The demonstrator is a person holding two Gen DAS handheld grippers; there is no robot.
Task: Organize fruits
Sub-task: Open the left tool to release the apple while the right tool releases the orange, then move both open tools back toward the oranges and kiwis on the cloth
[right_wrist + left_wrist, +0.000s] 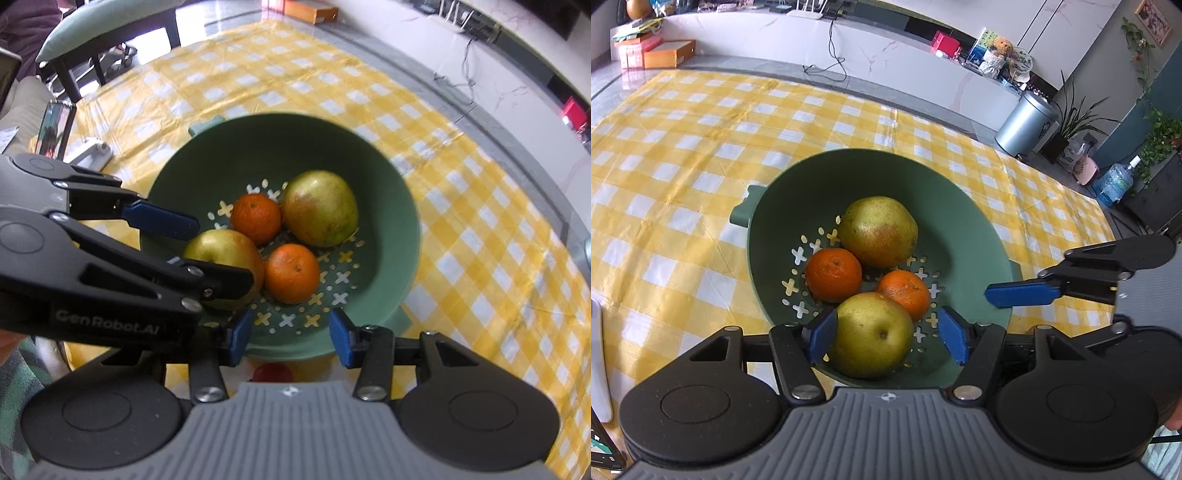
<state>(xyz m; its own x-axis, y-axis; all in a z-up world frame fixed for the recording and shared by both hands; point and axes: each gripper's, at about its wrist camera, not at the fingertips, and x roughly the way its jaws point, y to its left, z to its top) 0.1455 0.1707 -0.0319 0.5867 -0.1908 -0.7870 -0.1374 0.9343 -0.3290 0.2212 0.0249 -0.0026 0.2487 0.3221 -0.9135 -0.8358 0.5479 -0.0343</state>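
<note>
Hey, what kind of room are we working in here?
Probably a home dining or living area: a table with a yellow checked tablecloth, a long white cabinet with a teddy bear, and houseplants.

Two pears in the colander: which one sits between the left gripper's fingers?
The near pear, stem dimple facing up, between the left gripper's open pads. The other pear, with a reddish blush, lies at the far side beyond both oranges.

A home living-dining room: yellow checked tablecloth (683, 155), marble-look media console (886, 55) (teddy bear (1001, 46) atop), houseplants (1071, 118), probably a router (807, 13).
</note>
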